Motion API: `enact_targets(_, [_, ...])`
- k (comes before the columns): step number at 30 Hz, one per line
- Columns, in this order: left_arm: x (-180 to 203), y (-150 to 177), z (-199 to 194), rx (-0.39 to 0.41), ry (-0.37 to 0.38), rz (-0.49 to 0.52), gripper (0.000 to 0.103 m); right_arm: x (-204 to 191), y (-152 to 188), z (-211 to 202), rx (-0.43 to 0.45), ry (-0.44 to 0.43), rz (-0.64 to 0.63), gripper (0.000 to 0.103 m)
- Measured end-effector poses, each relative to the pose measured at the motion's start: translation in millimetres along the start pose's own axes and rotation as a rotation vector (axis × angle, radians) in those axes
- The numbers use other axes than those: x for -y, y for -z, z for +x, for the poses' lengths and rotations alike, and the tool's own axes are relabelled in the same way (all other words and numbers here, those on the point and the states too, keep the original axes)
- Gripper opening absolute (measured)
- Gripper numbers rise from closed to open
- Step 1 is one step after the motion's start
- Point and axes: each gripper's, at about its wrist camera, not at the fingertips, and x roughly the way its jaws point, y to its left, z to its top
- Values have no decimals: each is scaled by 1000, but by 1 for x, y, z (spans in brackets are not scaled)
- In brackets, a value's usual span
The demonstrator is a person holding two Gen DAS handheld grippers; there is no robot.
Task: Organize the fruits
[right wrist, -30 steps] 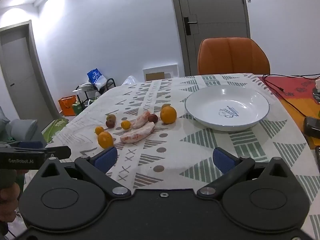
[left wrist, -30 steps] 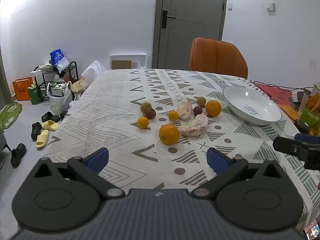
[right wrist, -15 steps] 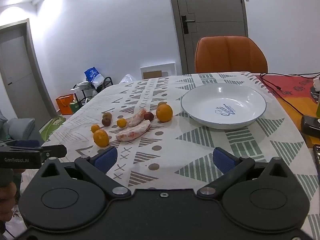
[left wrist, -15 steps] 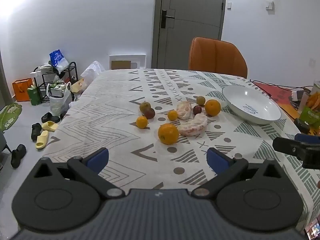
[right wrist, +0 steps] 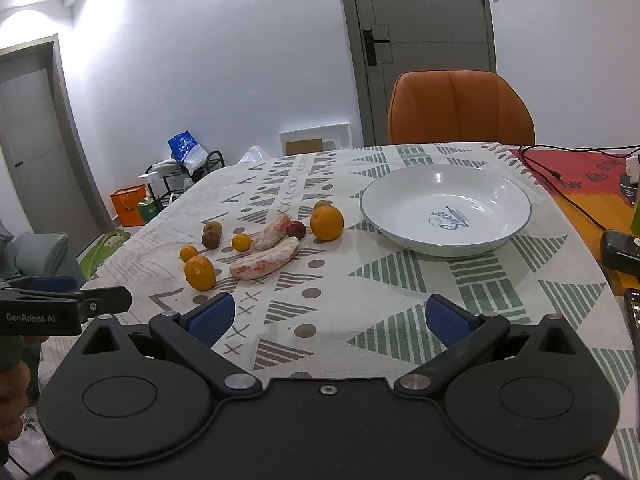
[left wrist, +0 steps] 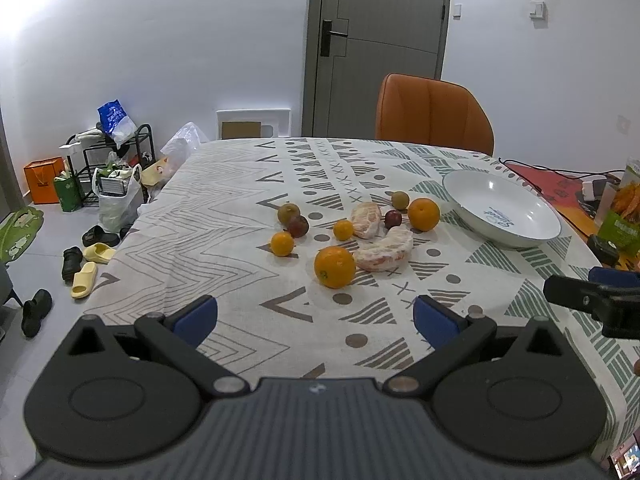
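Note:
Several fruits lie loose mid-table on the patterned cloth: a big orange nearest me, another orange beside the white bowl, two peeled pomelo pieces, small tangerines, dark plums and brownish kiwis. The bowl holds nothing. My left gripper stands open over the near table edge, short of the big orange. My right gripper is open too, above the cloth in front of the bowl. Neither holds anything.
An orange chair stands at the far side of the table. A snack bag, cables and a dark device crowd the right edge. Shoes, bags and a rack sit on the floor at left.
Both views have shifted slightly: fruits and bowl sit a little higher and farther left than a second ago. Both grippers stayed open.

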Motion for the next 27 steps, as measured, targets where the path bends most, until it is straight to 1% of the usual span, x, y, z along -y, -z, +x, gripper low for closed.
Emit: enact_targets(27, [-3,0,-4,9,-6,4,103,-2,1,2,-4,5,-8,103])
